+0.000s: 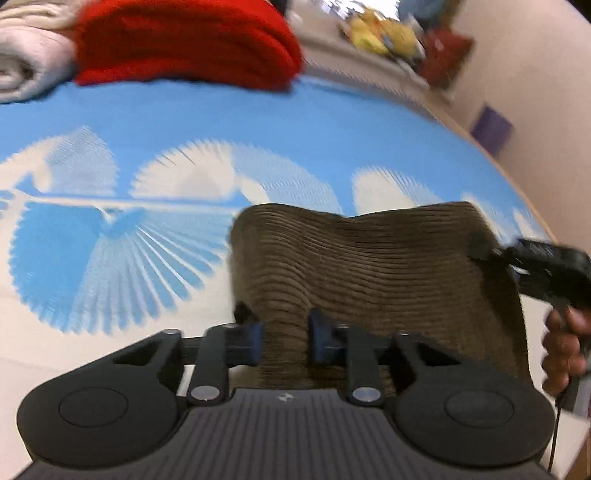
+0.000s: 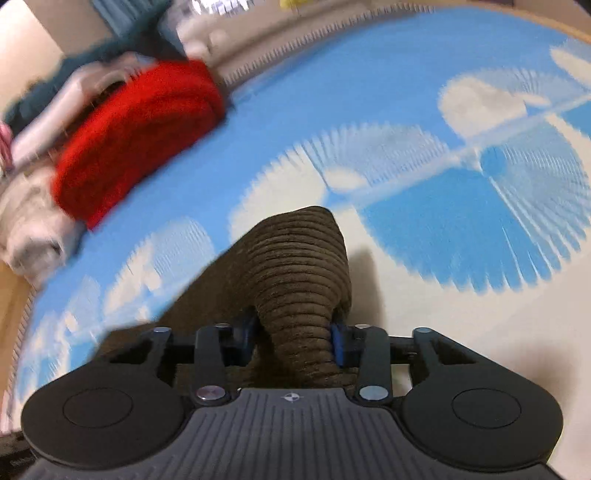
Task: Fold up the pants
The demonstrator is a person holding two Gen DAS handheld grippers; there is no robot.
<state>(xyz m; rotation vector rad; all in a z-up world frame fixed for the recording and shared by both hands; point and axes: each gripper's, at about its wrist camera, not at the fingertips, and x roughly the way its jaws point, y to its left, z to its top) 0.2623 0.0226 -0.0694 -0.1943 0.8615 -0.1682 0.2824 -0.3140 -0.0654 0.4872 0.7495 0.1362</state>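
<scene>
The brown corduroy pants (image 1: 369, 266) hang stretched between my two grippers above a blue and white patterned bedspread (image 1: 184, 122). My left gripper (image 1: 286, 341) is shut on the pants' near edge, cloth bunched between its blue pads. My right gripper shows in the left wrist view (image 1: 484, 247) at the pants' far right corner, held by a hand. In the right wrist view my right gripper (image 2: 293, 336) is shut on a thick bunch of the pants (image 2: 299, 266), which rise in front of the camera.
A folded red garment (image 1: 184, 40) lies on a pale blanket (image 1: 26, 62) at the far side of the bed; both show in the right wrist view at left, the red garment (image 2: 136, 136). Cluttered shelves (image 1: 391, 33) and a wall stand beyond.
</scene>
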